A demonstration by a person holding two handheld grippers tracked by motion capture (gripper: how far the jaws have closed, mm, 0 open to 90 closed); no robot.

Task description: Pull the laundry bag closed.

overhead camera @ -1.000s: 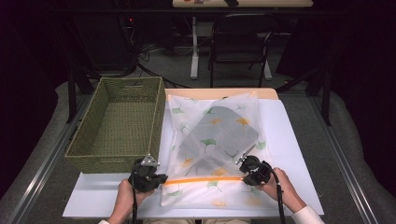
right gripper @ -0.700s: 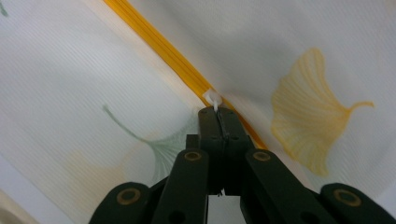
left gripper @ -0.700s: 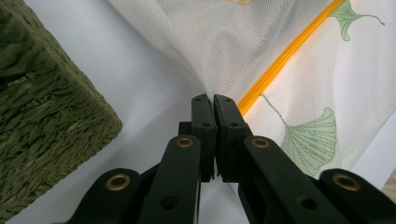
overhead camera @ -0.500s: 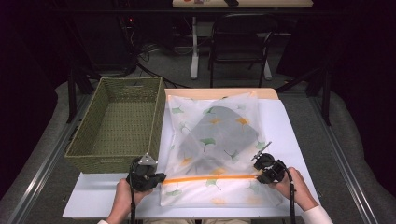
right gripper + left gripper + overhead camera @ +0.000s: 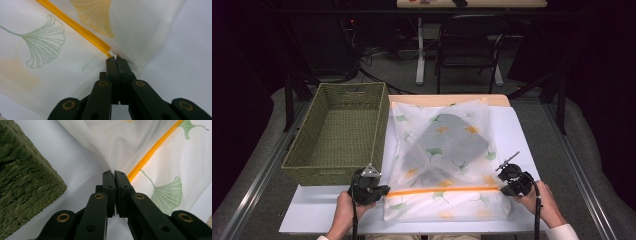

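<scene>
left gripper [image 5: 382, 190] is clamped on the mesh at the left end of the laundry bag [image 5: 447, 165], holding it down. right gripper [image 5: 504, 188] is pinched shut on the zipper pull [image 5: 113, 54] at the right end of the orange zipper [image 5: 442, 190]. pull along the zipper line and keep the mesh taut. the bag lies flat on a white table [image 5: 312, 215], beside a woven basket [image 5: 337, 132]. the room behind is dark, with a chair [image 5: 469, 50].
</scene>
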